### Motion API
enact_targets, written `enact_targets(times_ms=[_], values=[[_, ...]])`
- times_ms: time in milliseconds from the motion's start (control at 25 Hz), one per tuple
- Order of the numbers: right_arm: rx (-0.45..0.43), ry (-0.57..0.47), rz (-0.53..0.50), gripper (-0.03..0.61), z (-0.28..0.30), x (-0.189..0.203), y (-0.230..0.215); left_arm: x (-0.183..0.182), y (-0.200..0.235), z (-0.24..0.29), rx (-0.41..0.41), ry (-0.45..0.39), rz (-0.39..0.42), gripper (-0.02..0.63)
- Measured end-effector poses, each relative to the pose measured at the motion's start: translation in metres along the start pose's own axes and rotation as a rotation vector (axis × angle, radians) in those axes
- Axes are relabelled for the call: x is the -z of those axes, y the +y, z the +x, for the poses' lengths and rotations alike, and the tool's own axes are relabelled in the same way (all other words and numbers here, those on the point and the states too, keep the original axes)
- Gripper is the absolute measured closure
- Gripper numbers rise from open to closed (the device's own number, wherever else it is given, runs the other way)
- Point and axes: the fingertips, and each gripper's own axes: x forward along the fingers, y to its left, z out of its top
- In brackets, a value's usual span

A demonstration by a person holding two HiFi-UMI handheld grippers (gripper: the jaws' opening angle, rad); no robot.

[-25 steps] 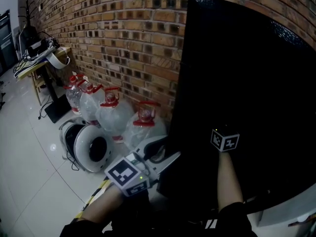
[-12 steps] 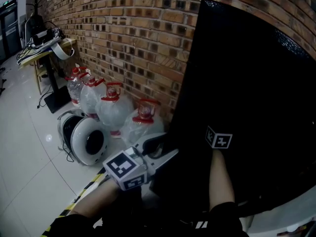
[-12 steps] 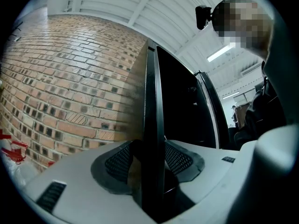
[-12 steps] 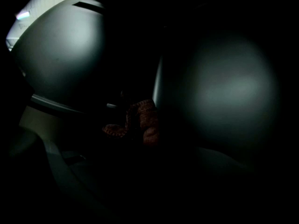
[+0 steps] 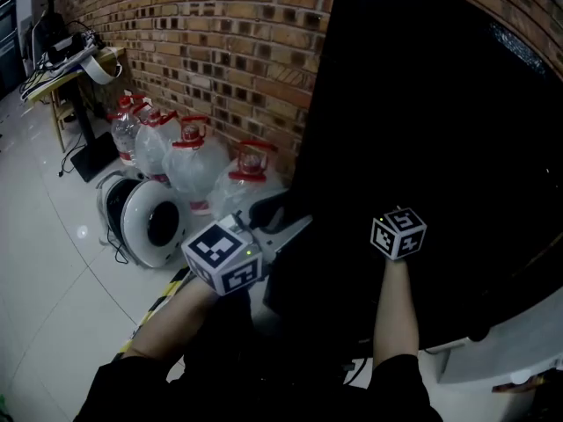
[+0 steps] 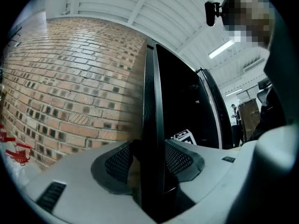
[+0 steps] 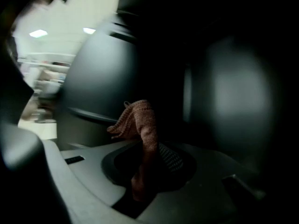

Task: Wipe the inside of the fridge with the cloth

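The black fridge door fills the right of the head view. My left gripper is shut on the door's edge, one jaw on each side of it. My right gripper is shut on a reddish-brown cloth, which sticks up from between the jaws. Around the cloth are the fridge's dark inner walls. In the head view only the right gripper's marker cube shows against the black; its jaws and the cloth are hidden there.
A brick wall runs behind the fridge. Several water jugs with red caps and a round white device stand on the tiled floor at the left. A desk with cables is at the far left. Striped tape crosses the floor.
The right gripper's cube has shifted a little up and to the right against the dark fridge. The left gripper keeps its hold on the door edge.
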Motion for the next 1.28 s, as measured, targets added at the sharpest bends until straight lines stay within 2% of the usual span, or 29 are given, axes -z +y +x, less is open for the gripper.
enact_targets(times_ms=[200,280,360,520,600,880,1120,1280], values=[[-0.356,0.023,-0.139,0.499,-0.034,0.002,0.087,0.0,0.004,0.001,-0.004,-0.003,-0.011,0.399],[-0.439,0.092,-0.206,0.499,-0.04,0.016,0.114,0.002,0.005,0.0,-0.006,-0.003,-0.015,0.399],[-0.47,0.176,-0.288,0.498,-0.04,0.029,0.132,0.003,0.005,0.0,-0.006,-0.001,-0.022,0.399],[-0.46,0.386,-0.526,0.497,-0.024,0.062,0.142,0.003,0.005,-0.001,-0.001,0.005,-0.034,0.399],[-0.45,0.454,-0.59,0.497,-0.015,0.074,0.137,0.003,0.004,0.0,0.009,0.009,-0.036,0.398],[-0.452,0.439,-0.534,0.495,0.004,0.075,0.115,0.001,0.002,-0.001,0.016,0.01,-0.025,0.397],[-0.334,0.452,-0.547,0.495,0.022,0.083,0.08,0.005,0.003,0.004,-0.07,0.039,0.02,0.397],[-0.254,0.468,-0.546,0.495,0.029,0.08,0.062,0.007,0.001,0.004,-0.067,0.043,0.02,0.397]])
